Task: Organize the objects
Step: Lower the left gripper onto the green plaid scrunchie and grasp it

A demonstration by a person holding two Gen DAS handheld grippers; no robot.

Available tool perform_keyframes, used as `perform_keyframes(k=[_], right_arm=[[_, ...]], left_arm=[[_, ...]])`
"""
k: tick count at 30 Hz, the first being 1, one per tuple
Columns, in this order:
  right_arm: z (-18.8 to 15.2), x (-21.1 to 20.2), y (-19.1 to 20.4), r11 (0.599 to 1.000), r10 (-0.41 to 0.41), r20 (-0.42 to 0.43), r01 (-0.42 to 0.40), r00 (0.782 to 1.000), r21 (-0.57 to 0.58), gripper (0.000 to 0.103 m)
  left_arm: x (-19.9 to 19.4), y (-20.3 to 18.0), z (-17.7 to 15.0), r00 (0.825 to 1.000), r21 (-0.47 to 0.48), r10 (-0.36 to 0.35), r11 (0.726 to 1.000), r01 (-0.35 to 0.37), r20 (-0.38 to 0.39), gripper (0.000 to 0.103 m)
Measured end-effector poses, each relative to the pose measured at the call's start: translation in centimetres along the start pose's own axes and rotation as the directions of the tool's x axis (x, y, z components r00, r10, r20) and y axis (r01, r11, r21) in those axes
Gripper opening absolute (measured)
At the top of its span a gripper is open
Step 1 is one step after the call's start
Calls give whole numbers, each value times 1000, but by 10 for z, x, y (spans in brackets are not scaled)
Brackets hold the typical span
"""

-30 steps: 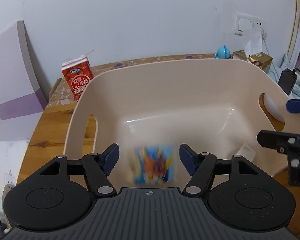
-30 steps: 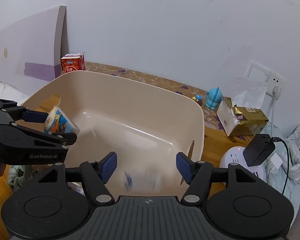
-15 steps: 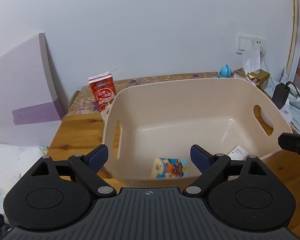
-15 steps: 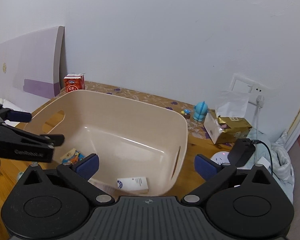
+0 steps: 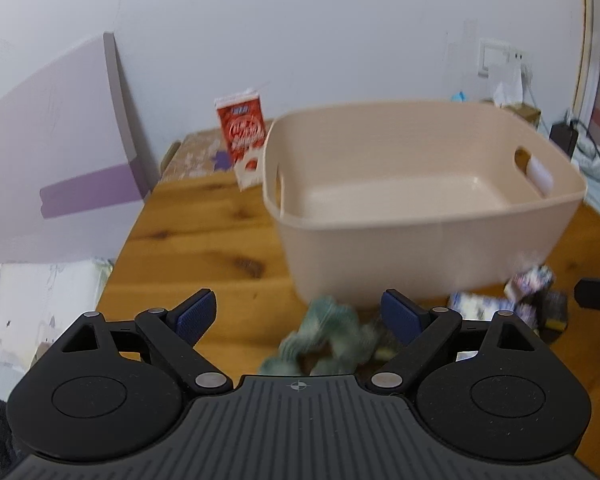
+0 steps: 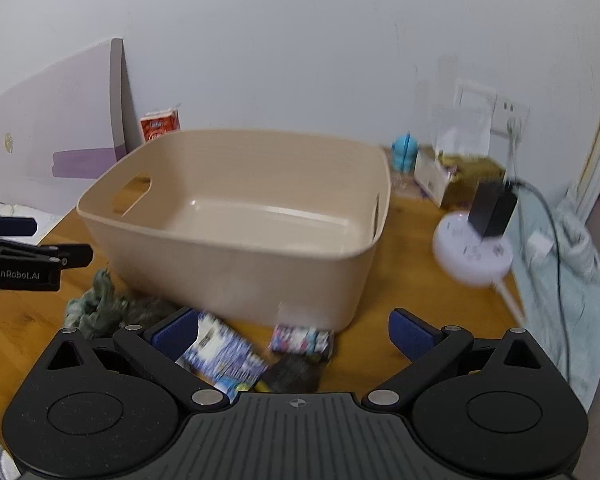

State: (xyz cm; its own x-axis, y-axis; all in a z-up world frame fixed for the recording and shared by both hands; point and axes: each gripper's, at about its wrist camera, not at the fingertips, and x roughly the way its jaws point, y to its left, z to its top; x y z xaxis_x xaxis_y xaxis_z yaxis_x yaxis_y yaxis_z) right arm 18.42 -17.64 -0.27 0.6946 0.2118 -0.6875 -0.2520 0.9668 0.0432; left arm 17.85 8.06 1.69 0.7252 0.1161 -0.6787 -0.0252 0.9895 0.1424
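Where the wooden table [image 6: 404, 292] meets the pale wall, we see a lilac board [image 5: 60, 152] leaning far to the left of our left gripper [image 5: 300, 316], whose jaws have just been spreading and now stand wide apart with nothing clamped; a crumpled green cloth [image 5: 324, 340] lies on the wood between them, untouched. Ahead and slightly left stands a red carton [image 5: 242, 136], upright, just beside the left wall of the beige bin [image 5: 420, 236], which sits straight ahead of both grippers and blocks the view of whatever lies on its near floor. Our right gripper [image 6: 296, 336] has likewise just been opening and is fully spread, gripping nothing: a blue-and-white packet [image 6: 224, 356] lies near its left finger, a small patterned packet [image 6: 300, 338] and a dark object [image 6: 292, 372] lie between the fingers, all on the table in front of the bin. Further right are a blue figurine [image 6: 405, 156], a gold tissue box [image 6: 456, 180] and a round white power strip [image 6: 472, 256] bearing a black adapter [image 6: 492, 208].
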Motion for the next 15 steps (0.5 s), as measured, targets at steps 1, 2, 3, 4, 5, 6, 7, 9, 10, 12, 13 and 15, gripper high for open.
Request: perform_keyframes(k=[1,2,3,4,5,6,7,9,10,12,13,15], right_arm=[[-5,1,2,1000,4,-10,-3,1000,11,103],[-8,3,4,1000,7,-17,-7,1000,20,103],[-12,4,6,1000,9,-24,-9,1000,28,103],[-16,7,8,999,11,-34,-10,999,34,103],[-20,9,9,999,12,-46,-10,999,41,103],[-23,11,11,999,13,-56,-10,998,46,103],[-27,14,13,999,13,-68,-10,998,50,103],[-34,19,17,998,18,-94,-12,995,59,103],[-36,21,18,998,21,-105,-14,994,63,103],[-42,26,22,998,24,-127,-16,992,68,103],[-44,28,24,998,23,-135,-14,991,68,103],[-47,31,28,998,20,-147,-10,989,66,103]], left_arm=[[1,2,-6,1000,4,-2,1000,2,-8,91],[3,4,-11,1000,9,-3,1000,3,-15,91],[5,5,-16,1000,12,-4,1000,5,-21,91],[7,6,-20,1000,16,-8,1000,8,-27,91],[10,7,-24,999,17,-12,1000,13,-36,91],[12,8,-28,999,17,-14,1000,15,-45,91],[14,9,-31,999,17,-16,1000,17,-52,91],[19,11,-37,998,17,-21,1000,22,-64,91],[22,11,-39,997,17,-25,1000,26,-69,91],[27,11,-44,996,18,-34,999,35,-80,91],[30,10,-46,996,19,-39,999,41,-83,91],[37,9,-51,994,16,-49,999,51,-92,91]])
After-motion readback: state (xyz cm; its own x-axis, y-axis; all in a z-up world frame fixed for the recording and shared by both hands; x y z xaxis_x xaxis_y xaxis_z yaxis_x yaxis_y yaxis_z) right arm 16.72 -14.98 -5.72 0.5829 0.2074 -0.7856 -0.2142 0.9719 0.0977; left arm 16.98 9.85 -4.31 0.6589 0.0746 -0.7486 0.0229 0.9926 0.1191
